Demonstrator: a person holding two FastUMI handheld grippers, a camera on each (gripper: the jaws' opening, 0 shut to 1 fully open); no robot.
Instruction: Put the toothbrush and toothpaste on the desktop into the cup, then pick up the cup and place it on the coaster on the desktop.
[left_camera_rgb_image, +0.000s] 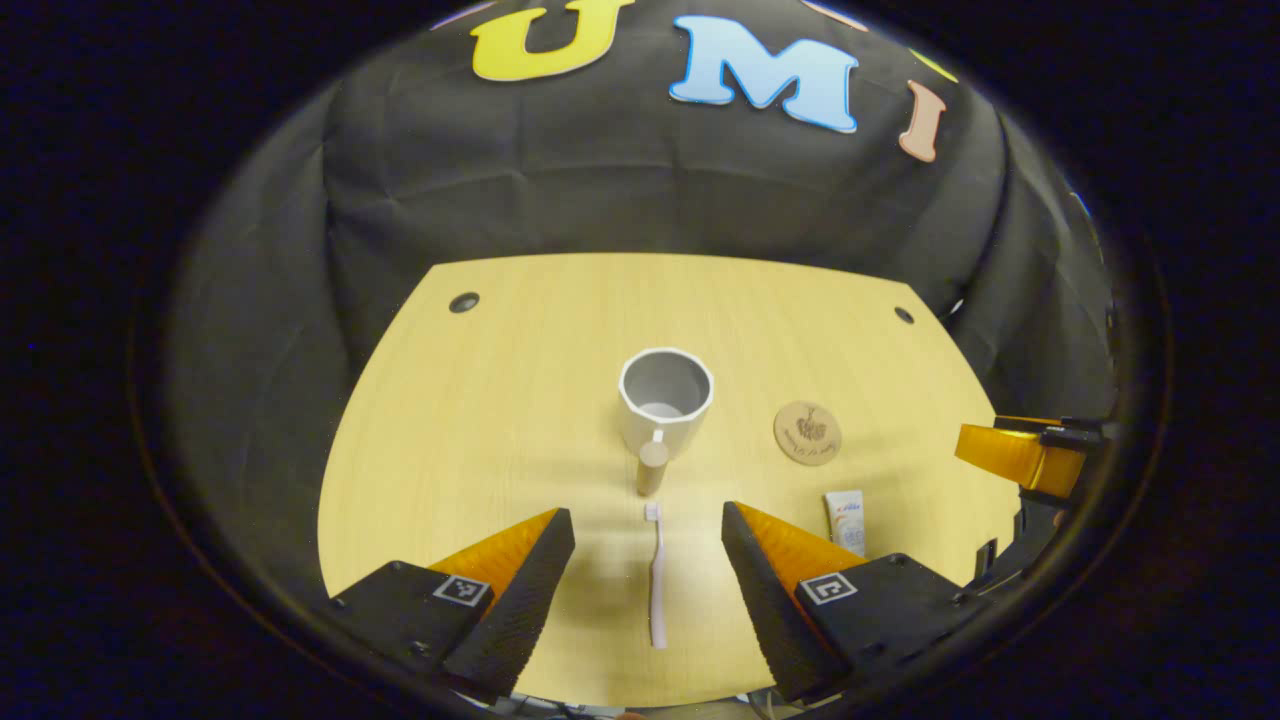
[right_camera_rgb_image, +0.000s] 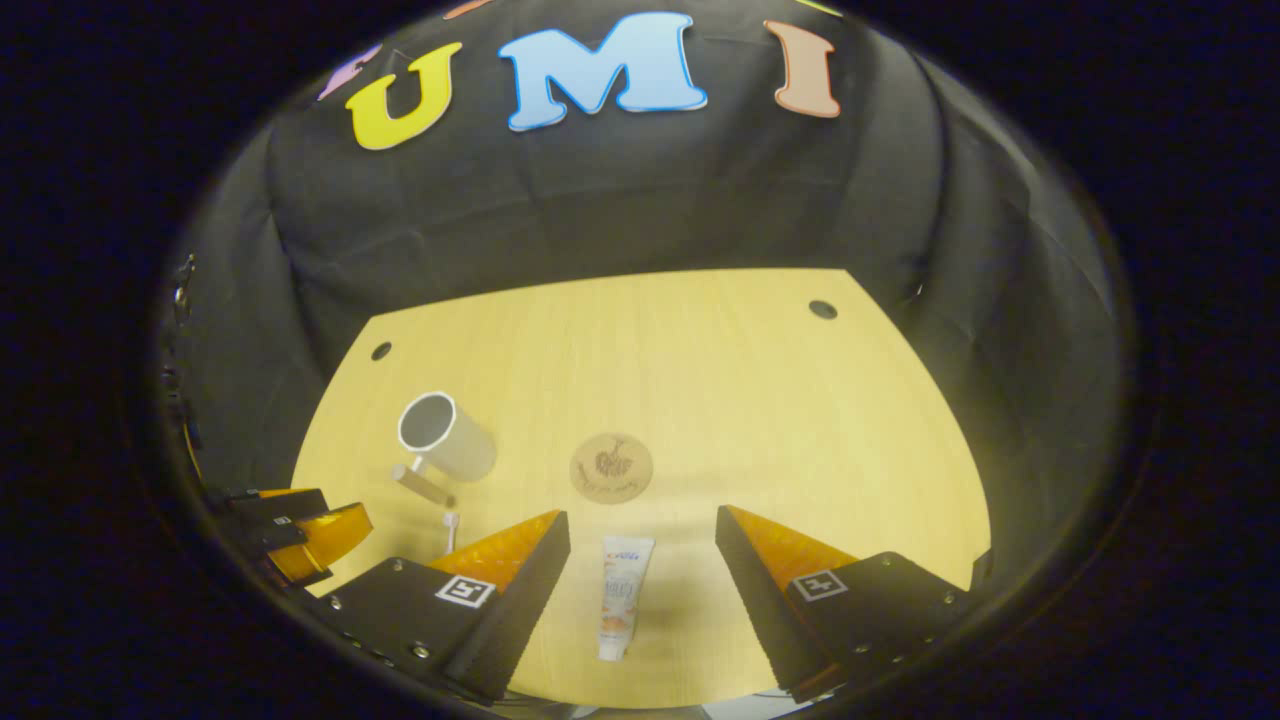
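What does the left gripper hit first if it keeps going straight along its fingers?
Probably the toothbrush: it lies on the desktop between the open left gripper's fingers, lengthwise along their line. Beyond its head stands the cup, handle toward the gripper. Height above the desktop is unclear, so this is a guess.

Count on the counter: one cup, one toothbrush, one toothpaste tube, one round coaster. Two dark holes in the counter's far corners. Two hand-held grippers: left, right.
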